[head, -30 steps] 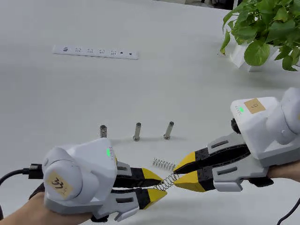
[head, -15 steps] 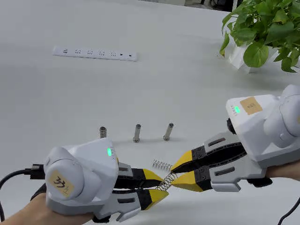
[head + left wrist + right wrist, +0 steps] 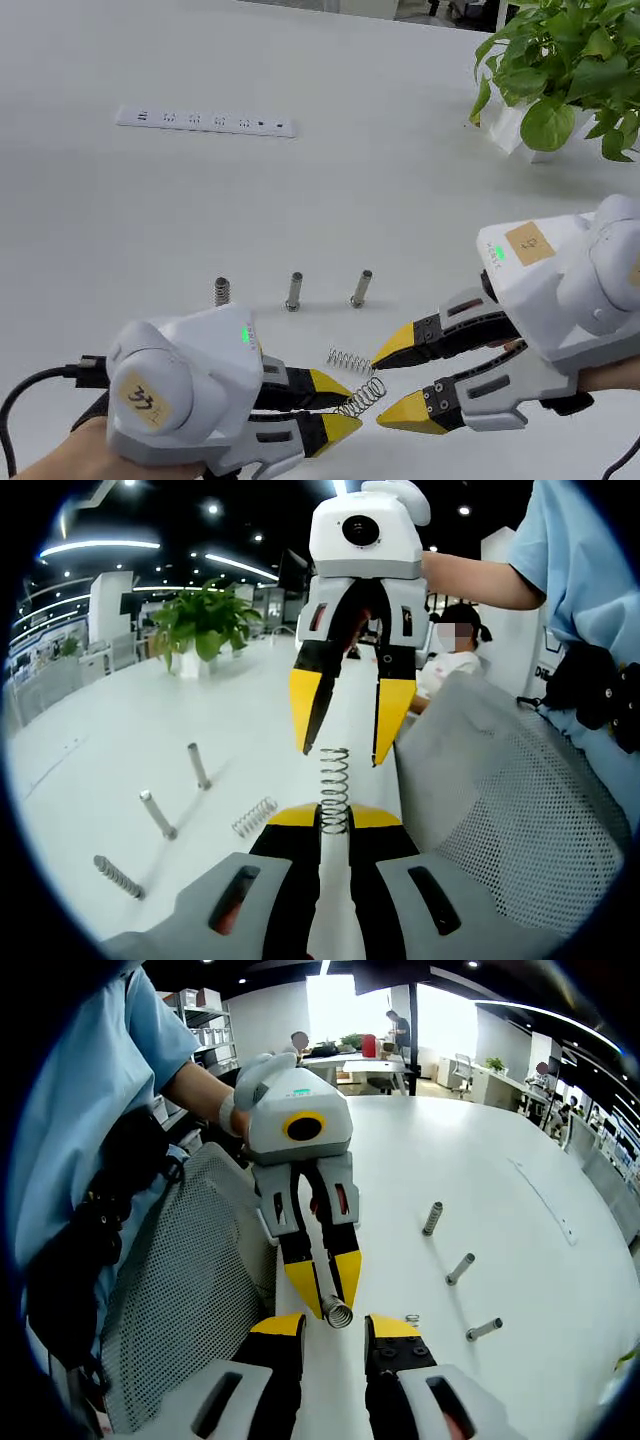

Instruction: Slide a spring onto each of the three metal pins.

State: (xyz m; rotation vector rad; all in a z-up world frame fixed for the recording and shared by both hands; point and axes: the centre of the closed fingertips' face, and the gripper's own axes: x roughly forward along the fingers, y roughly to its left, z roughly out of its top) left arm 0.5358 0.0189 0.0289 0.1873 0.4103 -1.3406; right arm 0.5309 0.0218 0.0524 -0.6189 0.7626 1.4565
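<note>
Nearest the person, the left gripper (image 3: 345, 405) is clenched on one end of a spring (image 3: 335, 785), and the rest of that spring juts out unsupported. The right gripper (image 3: 377, 393) faces it with its jaws spread, flanking the spring's free end. No contact is evident.

Risks, as judged:
- With only an end-grip, the spring may pivot or flick out.
- If the right gripper closes crookedly, it may crush the coils or knock the spring free.
- The loose spring (image 3: 348, 359) lies on the table (image 3: 150, 220) just beyond the jaws and could be swept away.
- The slender upright pins may tip if bumped.

Count:
- Springs, three: one held, one loose, one already on the left pin (image 3: 222, 291).
- Pins, three: the middle pin (image 3: 294, 291) and the right pin (image 3: 361, 288) are bare.
- Farther off: one power strip (image 3: 205, 121) and one potted plant (image 3: 570, 60).
</note>
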